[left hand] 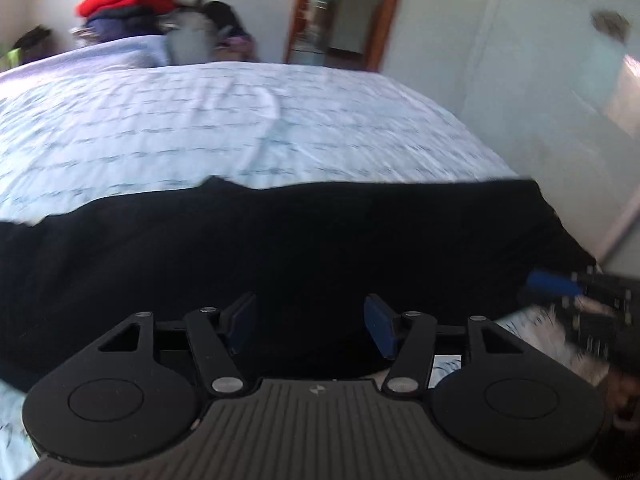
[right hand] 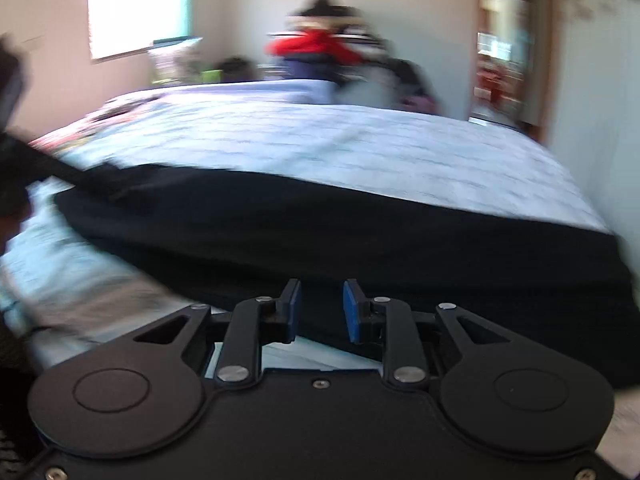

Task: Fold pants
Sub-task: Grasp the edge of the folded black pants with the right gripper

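Black pants lie as a long flat band across the near part of the bed, which has a pale blue patterned sheet. My left gripper hovers over the pants' near edge. It is open, its blue pads are wide apart and nothing is pinched between them. The other gripper's blue pad shows blurred at the right edge. In the right wrist view the pants run from left to right, and my right gripper stands just before their near edge. It is open by a narrow gap with no cloth between the pads.
A heap of clothes with a red garment is stacked beyond the far end of the bed. A wooden-framed doorway opens at the back. A pale wall runs close along the bed's right side. A bright window is at the back left.
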Available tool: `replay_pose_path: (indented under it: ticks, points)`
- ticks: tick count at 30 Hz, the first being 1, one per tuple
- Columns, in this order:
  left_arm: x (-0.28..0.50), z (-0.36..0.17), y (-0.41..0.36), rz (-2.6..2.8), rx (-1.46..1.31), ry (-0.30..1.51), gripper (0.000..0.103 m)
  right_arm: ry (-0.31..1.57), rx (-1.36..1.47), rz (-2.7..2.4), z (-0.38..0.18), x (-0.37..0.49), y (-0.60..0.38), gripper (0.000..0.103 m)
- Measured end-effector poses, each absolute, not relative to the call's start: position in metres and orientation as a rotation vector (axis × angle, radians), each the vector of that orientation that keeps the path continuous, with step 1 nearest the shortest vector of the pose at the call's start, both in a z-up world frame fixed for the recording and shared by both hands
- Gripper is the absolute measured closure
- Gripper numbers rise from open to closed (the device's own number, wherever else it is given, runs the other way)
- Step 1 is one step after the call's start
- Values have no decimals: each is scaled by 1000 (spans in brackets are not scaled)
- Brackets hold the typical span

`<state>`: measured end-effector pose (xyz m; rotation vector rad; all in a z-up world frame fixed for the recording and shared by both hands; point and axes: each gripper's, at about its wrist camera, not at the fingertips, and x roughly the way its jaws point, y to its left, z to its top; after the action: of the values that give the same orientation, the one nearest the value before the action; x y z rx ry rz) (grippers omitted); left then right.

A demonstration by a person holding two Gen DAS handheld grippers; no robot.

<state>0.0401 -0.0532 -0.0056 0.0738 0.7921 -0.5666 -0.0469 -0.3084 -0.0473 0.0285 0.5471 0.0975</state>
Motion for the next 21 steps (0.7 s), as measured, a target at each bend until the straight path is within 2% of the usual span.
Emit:
replay_pose_path:
  ticks: [9, 14, 21]
  points:
    - [37, -33, -114, -683, 303, 773, 40, 525, 293, -316, -59, -38, -452, 77]
    - [38, -38, -131, -660, 387, 730, 39, 488, 639, -304, -81, -25, -505, 73]
    - [42, -37, -133, -659, 359, 736, 36, 426, 1025, -285, -111, -12, -529, 69]
